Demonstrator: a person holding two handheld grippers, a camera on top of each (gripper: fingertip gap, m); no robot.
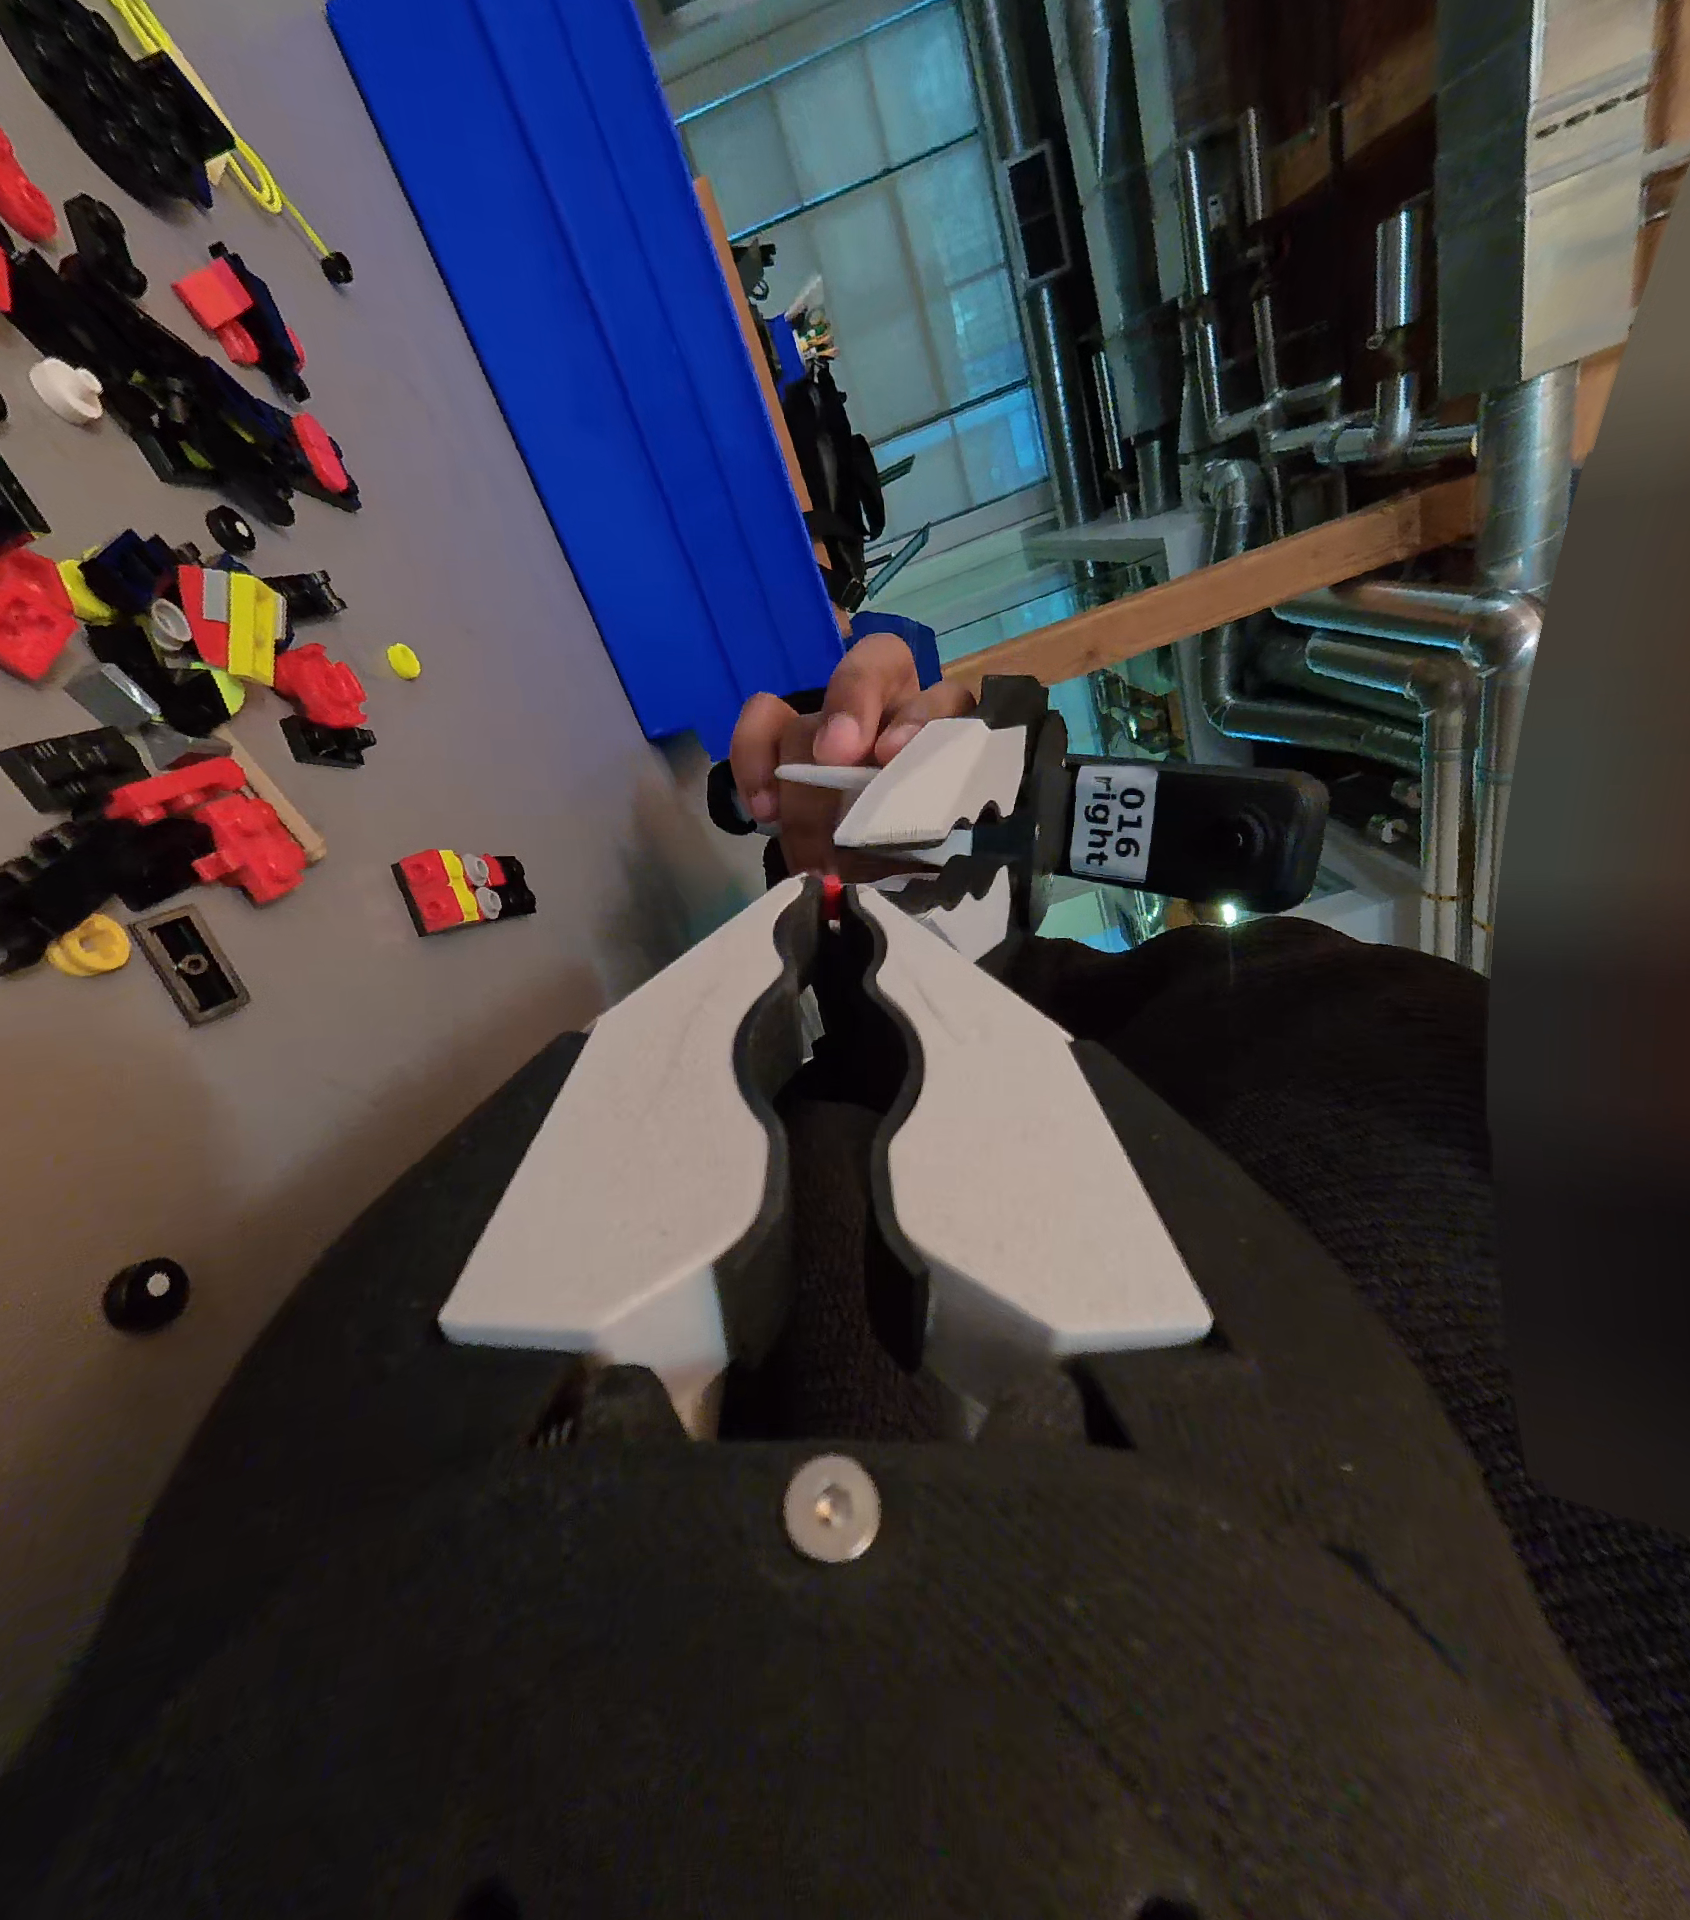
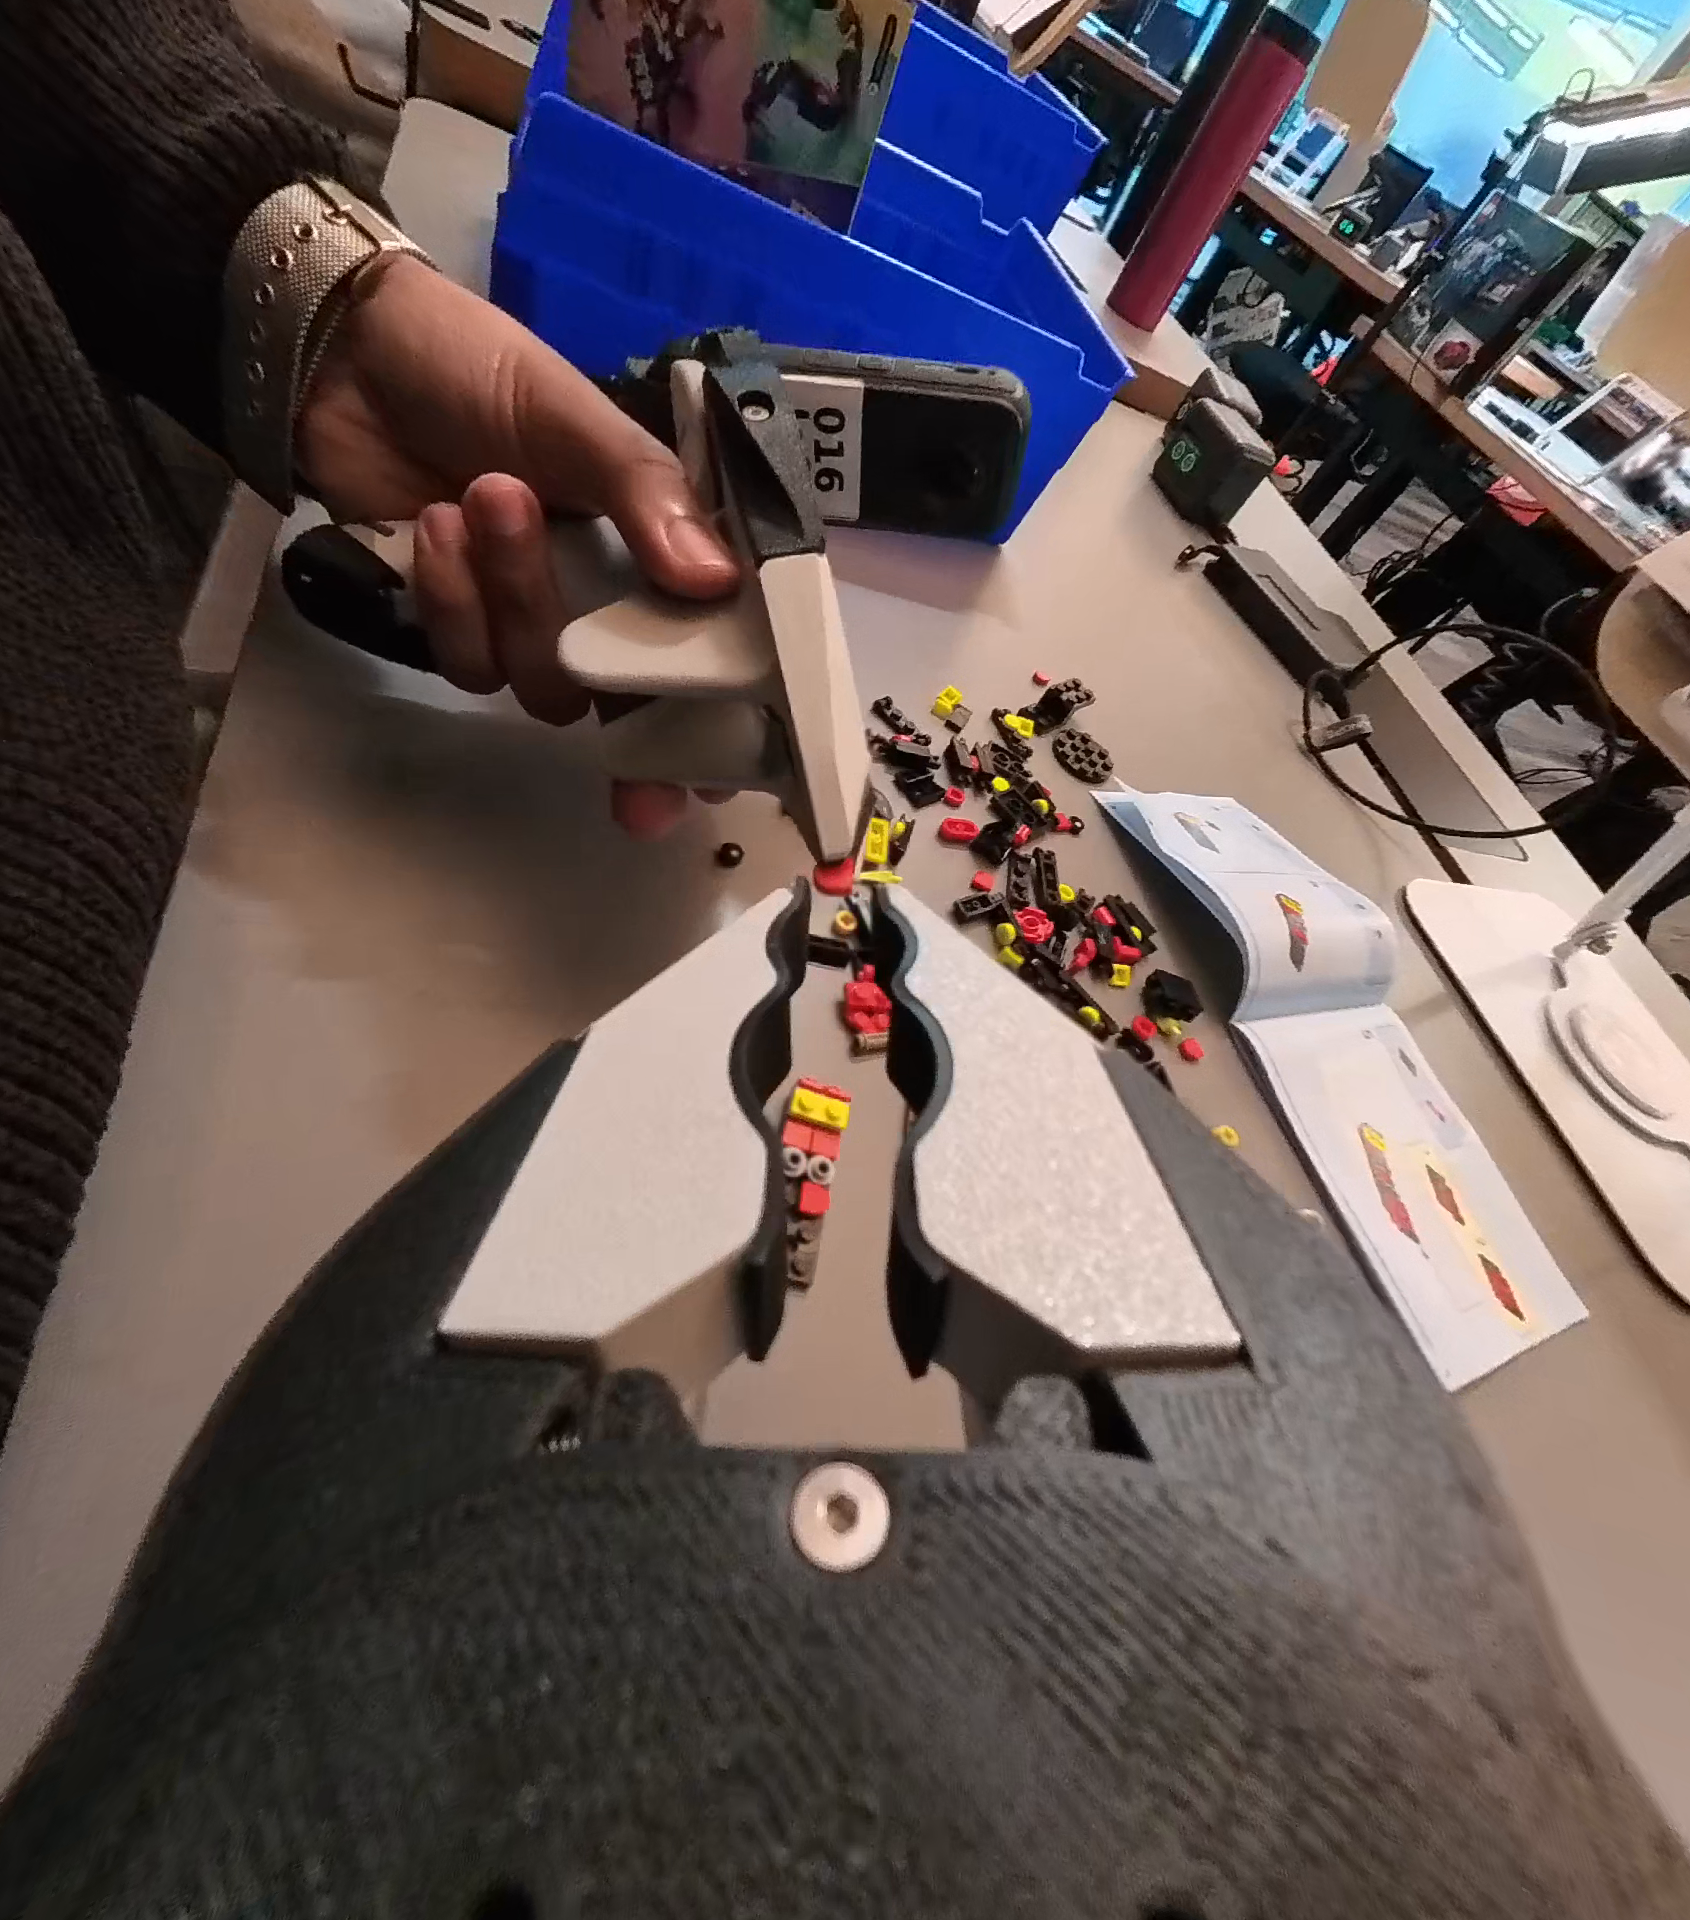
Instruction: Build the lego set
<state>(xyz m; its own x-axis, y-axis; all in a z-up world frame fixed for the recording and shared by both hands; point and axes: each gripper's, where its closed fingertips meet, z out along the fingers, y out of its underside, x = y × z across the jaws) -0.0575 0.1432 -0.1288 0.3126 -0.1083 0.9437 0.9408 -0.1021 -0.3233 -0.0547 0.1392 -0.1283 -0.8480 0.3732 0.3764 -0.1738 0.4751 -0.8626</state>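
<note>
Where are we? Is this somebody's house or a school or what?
Probably a shared workshop or lab, not a house. Rows of cluttered work desks run behind the grey table, bare silver ducts and pipes show, and a blue plastic parts bin stands nearby.

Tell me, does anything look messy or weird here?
Nothing looks broken. The lego pieces lie scattered in a loose heap on the table. One black wheel sits alone, away from the rest. The left tool pinches a tiny red piece.
</note>
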